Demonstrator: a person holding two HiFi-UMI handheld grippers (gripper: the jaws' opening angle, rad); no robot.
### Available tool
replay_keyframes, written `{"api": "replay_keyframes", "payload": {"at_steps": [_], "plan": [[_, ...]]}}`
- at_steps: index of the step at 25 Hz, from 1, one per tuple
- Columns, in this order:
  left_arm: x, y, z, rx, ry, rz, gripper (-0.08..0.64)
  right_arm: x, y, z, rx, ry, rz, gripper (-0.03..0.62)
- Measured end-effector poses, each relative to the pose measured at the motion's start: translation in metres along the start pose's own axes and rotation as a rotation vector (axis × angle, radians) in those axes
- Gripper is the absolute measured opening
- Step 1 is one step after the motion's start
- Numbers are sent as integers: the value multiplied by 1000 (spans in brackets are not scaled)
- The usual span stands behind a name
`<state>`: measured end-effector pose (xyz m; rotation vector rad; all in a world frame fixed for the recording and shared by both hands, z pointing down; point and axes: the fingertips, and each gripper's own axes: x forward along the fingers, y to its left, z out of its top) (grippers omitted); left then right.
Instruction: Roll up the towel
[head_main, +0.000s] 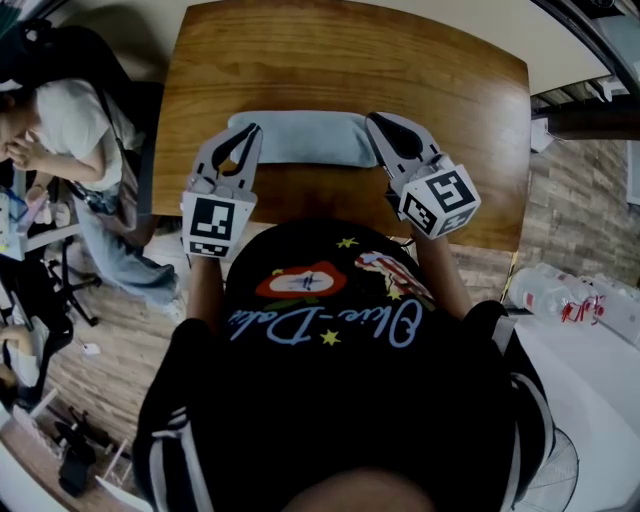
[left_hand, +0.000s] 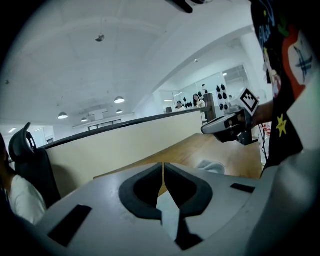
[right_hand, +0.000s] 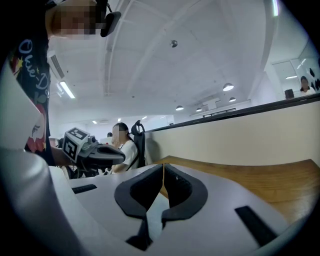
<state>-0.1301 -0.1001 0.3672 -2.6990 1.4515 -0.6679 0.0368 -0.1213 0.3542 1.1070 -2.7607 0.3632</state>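
One rolled towel (head_main: 300, 138) on the table (head_main: 340, 60), long axis left to right, two tongs, your left gripper (head_main: 247, 135) at its left end, right gripper (head_main: 380, 125) at its right, both closed, empty.

My left hand-held gripper (head_main: 249, 131) and right hand-held gripper (head_main: 373, 121) cover the towel (head_main: 300, 138) ends; my chest (head_main: 330, 330) hides the tabletop (head_main: 340, 70) edge nearest me.

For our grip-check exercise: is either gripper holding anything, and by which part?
Nothing is held. The left gripper and the right gripper both have their jaws closed together with nothing between them; the towel lies on the table.
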Motion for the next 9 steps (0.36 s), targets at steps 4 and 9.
{"api": "replay_keyframes", "payload": {"at_steps": [4, 9], "plan": [[1, -4, -2, 8, 11, -21, 14, 0, 0, 0, 1, 2, 1, 6], [9, -7, 0, 1, 5, -35, 14, 2, -5, -1, 0, 4, 0, 6]]}}
